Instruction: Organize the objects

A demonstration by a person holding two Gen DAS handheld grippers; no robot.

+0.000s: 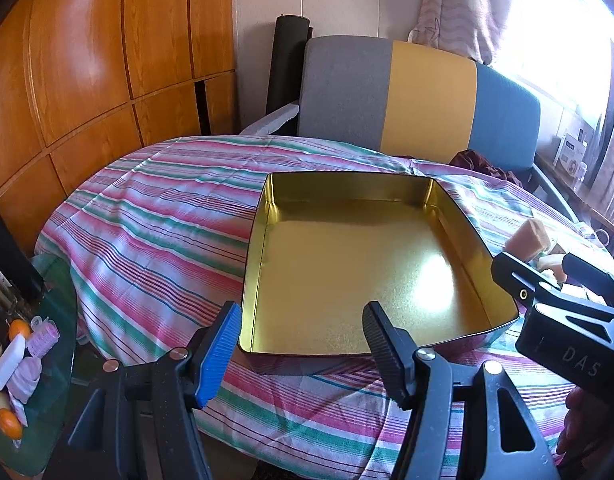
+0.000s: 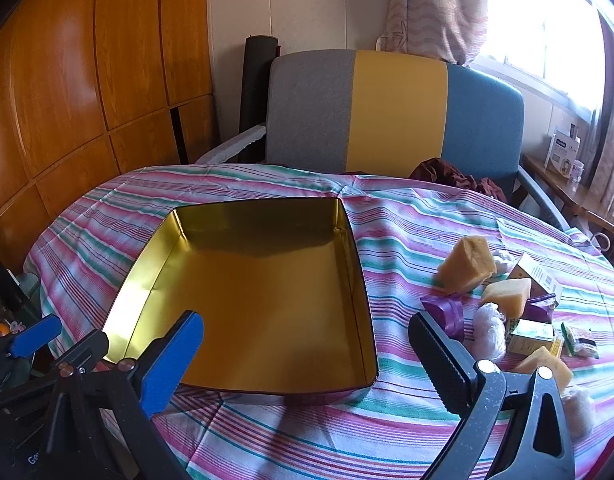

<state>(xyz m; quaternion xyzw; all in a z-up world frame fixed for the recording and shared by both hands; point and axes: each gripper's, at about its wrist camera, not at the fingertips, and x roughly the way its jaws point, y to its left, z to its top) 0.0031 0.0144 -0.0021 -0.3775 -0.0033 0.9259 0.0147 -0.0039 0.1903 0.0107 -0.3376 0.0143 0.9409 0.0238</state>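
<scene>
An empty tin box [image 1: 347, 264] with a golden inside lies on the striped tablecloth [image 1: 147, 216]. My left gripper [image 1: 303, 356] hangs open over the tin's near rim with nothing between its fingers. In the right wrist view the tin [image 2: 267, 300] lies left of centre, and my right gripper [image 2: 307, 364] stands wide open above its near right corner, holding nothing. To the right of the tin lies a heap: yellow sponges [image 2: 467, 264], a purple ribbon [image 2: 447, 312], a white wrapped ball [image 2: 489, 332], small boxes [image 2: 533, 336] and a packet [image 2: 581, 340]. The right gripper [image 1: 547, 276] also shows at the right edge.
A chair [image 1: 407, 92] with a grey, yellow and blue back stands behind the table, with a dark red cloth [image 2: 455, 176] on its seat. Wooden panels [image 1: 107, 60] line the left wall. A glass side table [image 1: 47, 360] at lower left holds oranges and small items.
</scene>
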